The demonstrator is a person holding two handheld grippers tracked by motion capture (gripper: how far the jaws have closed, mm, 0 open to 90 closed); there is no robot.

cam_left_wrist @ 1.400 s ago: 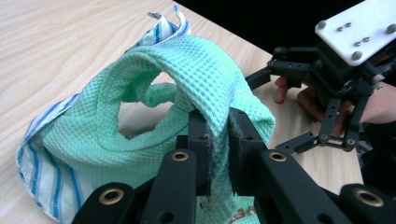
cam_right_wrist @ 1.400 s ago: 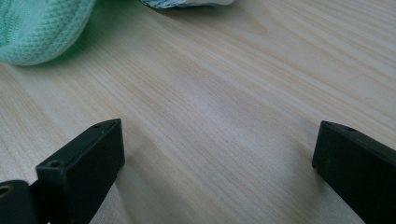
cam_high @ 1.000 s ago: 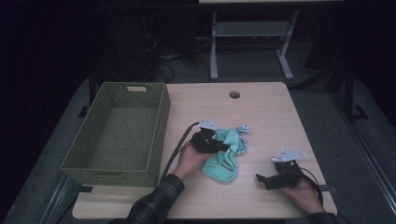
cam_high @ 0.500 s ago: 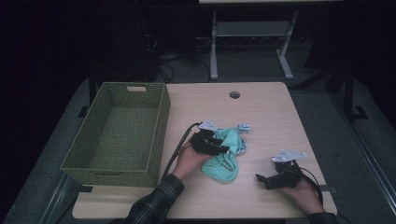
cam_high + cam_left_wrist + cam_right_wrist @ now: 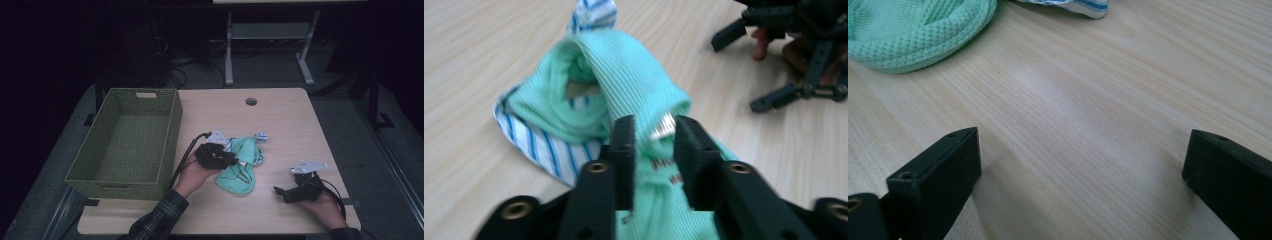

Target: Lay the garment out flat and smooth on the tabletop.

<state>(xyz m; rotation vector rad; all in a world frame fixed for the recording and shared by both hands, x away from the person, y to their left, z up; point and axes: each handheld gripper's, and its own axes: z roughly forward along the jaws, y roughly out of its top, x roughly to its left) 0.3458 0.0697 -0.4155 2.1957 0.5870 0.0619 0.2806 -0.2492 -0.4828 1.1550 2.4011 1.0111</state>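
Left gripper grip: your left gripper has just been closing its jaws, and they now pinch a fold of the mint-green ribbed knit garment, close to its small white sewn-in label.
Right gripper state: your right gripper rests on the pale wood-grain table with its jaws spread wide and nothing between them.
Garment position: the mint-green garment lies near the middle of the table, right of the olive-green woven rectangular basket, and its far end is raised into a loop.
Underneath: a white cloth with blue stripes lies partly under the green garment and touches it, with one end poking out on the far side.
Risk, thin pinch: your bite looks small and sits at a fold edge, so the knit may slide out as you lift.
Risk, dragged cloth: the striped cloth may cling to the green one and come along, or fall off halfway to the basket.
Risk, trailing fabric: most of the garment hangs loose below your grip, so it may catch on the basket rim.
Risk, idle hand: your right gripper sits well apart from the pile, too far to steady the striped cloth.
Count, garments: one green, one striped.
Count, baskets: one, with nothing inside.
Count, grippers: two.
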